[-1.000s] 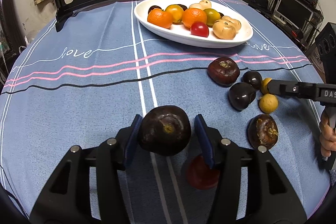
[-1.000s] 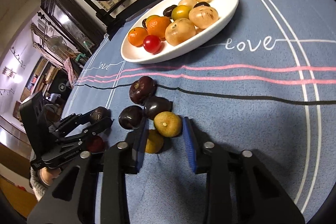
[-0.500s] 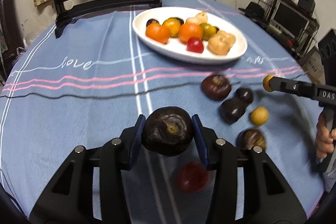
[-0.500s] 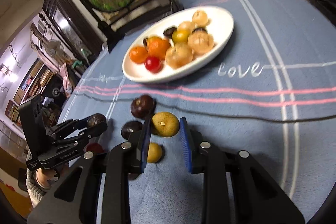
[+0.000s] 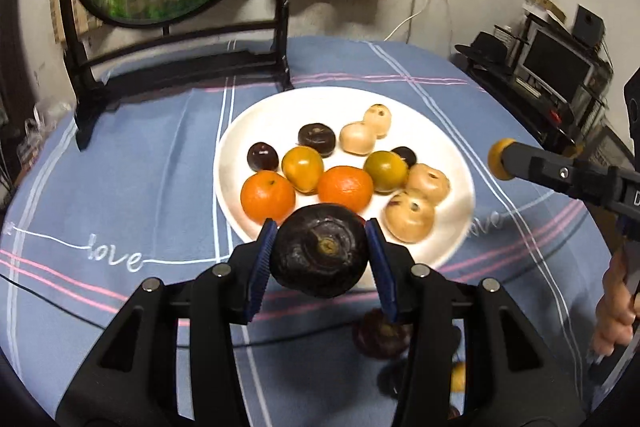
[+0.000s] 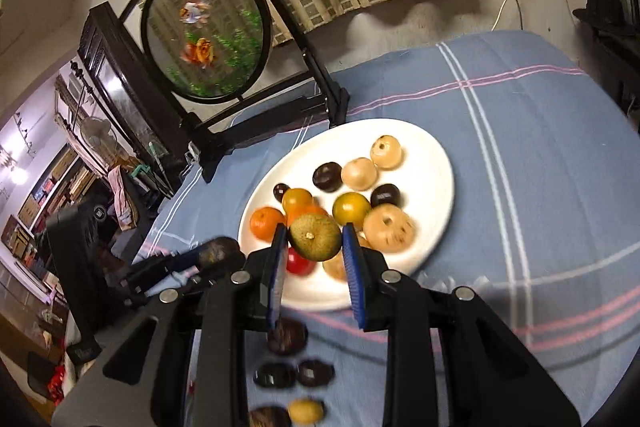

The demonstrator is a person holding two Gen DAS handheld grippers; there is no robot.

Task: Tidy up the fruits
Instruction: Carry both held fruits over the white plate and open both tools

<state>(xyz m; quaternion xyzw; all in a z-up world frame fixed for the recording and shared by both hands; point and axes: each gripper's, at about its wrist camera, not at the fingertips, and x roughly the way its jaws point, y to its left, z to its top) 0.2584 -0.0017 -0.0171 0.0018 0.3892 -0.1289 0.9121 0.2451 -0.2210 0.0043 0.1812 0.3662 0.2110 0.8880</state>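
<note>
Gripping a dark round fruit (image 5: 320, 259), the left gripper (image 5: 320, 263) hangs above the white plate (image 5: 248, 131). The right gripper (image 6: 314, 247) clamps a yellow-green citrus (image 6: 315, 237).

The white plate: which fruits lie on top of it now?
On the white plate lie two oranges, yellow-green citrus, dark fruits and beige fruits. The held dark fruit covers the plate's near edge, so anything there is hidden.
</note>
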